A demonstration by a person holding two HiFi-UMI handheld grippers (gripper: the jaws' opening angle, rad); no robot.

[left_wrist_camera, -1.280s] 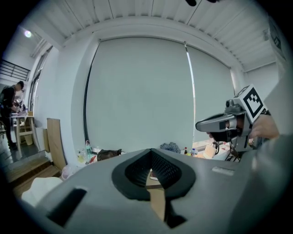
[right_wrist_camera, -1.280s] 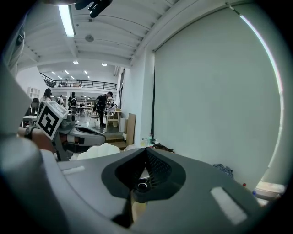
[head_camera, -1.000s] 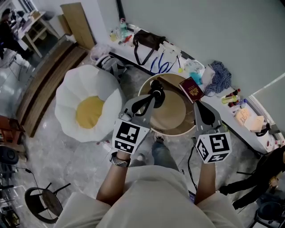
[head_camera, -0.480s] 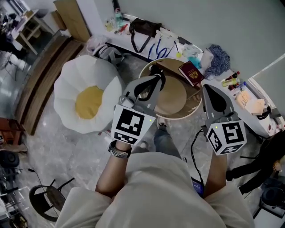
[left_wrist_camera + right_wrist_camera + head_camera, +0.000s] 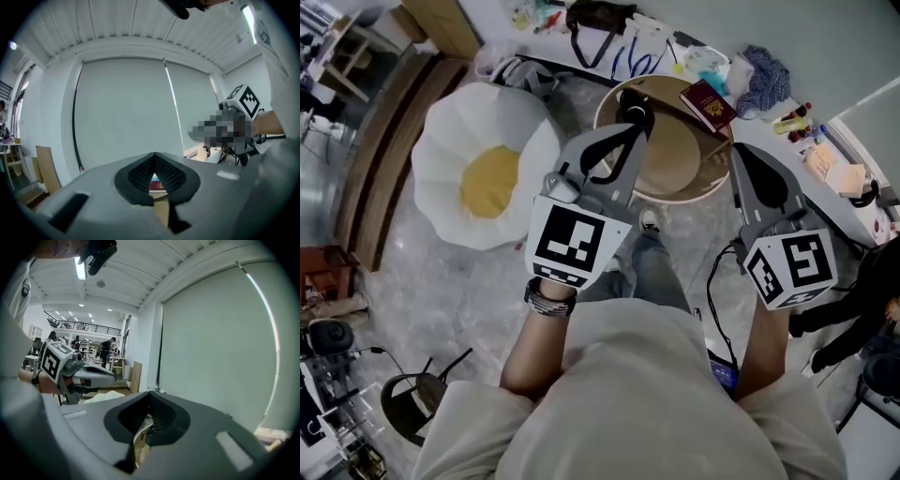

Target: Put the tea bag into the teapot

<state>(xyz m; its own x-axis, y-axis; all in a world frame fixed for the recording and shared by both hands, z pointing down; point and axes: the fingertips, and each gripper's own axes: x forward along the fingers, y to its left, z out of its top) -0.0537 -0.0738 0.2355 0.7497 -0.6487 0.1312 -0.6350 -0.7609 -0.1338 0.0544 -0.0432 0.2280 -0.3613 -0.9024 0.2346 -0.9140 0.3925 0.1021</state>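
Observation:
A round wooden table (image 5: 675,169) stands far below near the wall. On it sits a small black object (image 5: 637,111) that may be the teapot, partly hidden behind my left gripper (image 5: 630,134). A dark red booklet (image 5: 706,103) lies at the table's far side. No tea bag shows in any view. Both grippers are held high above the table's near edge, the right gripper (image 5: 741,155) beside the left. Each is shut with nothing between the pads. In the left gripper view the red booklet (image 5: 157,186) shows through the gap under the pads (image 5: 164,173).
A white flower-shaped cushion with a yellow centre (image 5: 487,178) lies left of the table. A cluttered white bench (image 5: 825,155) runs along the wall, with a dark bag (image 5: 595,17) and a blue cloth (image 5: 764,70). A black stool (image 5: 412,408) stands at lower left.
Both grippers have risen toward the head camera and look larger; the table has slid toward the top of the view. Both stayed shut and empty.

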